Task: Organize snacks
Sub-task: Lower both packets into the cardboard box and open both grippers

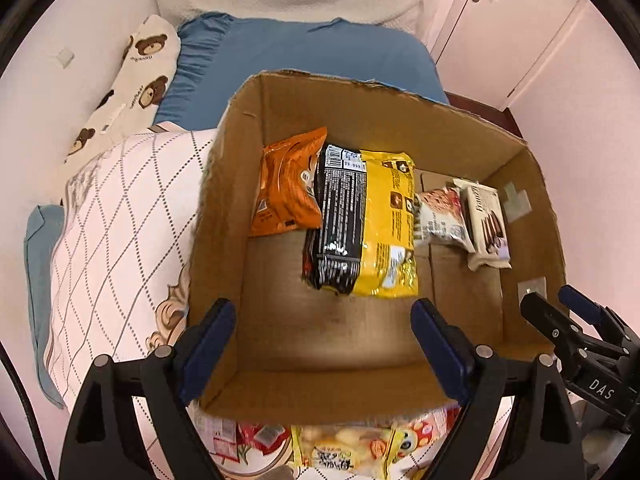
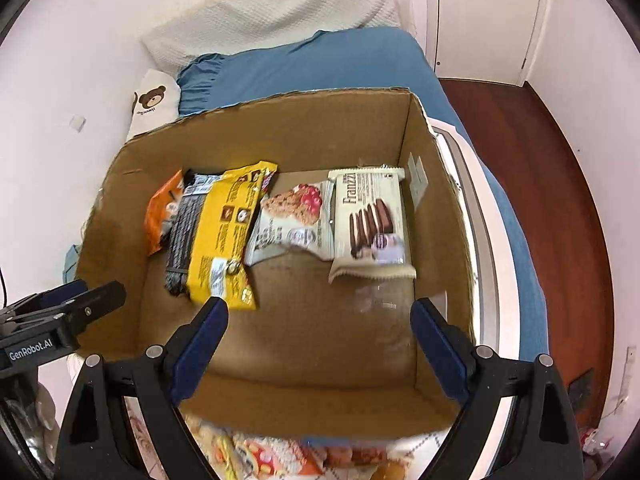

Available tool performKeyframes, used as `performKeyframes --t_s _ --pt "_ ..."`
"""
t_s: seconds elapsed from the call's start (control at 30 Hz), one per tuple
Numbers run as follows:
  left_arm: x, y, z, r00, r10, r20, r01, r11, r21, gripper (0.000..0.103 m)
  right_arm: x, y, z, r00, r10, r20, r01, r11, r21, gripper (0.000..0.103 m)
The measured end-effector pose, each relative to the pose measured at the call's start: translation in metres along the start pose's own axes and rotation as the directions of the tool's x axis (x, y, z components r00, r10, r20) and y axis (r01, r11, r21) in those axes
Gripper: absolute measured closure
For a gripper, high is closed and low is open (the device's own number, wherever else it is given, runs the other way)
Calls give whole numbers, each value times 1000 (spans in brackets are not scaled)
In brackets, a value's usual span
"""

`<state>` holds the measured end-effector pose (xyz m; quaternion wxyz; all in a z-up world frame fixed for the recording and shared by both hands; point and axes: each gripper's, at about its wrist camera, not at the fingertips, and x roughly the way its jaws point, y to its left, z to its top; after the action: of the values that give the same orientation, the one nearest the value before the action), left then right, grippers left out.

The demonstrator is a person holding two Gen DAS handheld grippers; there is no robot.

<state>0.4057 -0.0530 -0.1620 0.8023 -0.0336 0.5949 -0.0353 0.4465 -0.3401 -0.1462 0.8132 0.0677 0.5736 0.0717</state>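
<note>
Below both wide-apart, empty grippers, left gripper [image 1: 323,322] and right gripper [image 2: 320,320], loose snack packets [image 1: 344,446] wait; we'd drop low, pinch one packet's edge, then lift into the cardboard box [image 1: 280,394].

A cardboard box [image 1: 360,344] sits on the bed [image 1: 120,208], open at the top. Four snack packs lie in a row along its far half: a chip bag [image 1: 286,188] at the left, a noodle pack [image 1: 364,220] overlapping its right edge, then a cookie pouch [image 1: 440,216] tucked partly under the noodle pack, and a wafer pack [image 1: 486,220] at the right end, overlapping the cookie pouch. The near half of the box floor is bare. Behind the box lie two pillows [image 1: 296,52] — one further back than the other. More snack bags [image 1: 348,452] lie on the bed in front of the box's near wall. Both tools hover over that near wall — the left tool [image 1: 324,344] left of the right tool [image 2: 320,344].
</note>
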Motion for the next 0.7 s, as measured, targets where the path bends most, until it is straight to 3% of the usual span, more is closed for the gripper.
performKeyframes --t_s 0.47,0.7 --pt "-81 -11 -71 976 19 216 -31 998 55 13 -89 20 -61 983 -7 183 16 999 -47 8" --pt "-110 -11 -99 963 6 268 -24 998 61 13 -117 22 -87 973 70 220 -62 997 -40 8"
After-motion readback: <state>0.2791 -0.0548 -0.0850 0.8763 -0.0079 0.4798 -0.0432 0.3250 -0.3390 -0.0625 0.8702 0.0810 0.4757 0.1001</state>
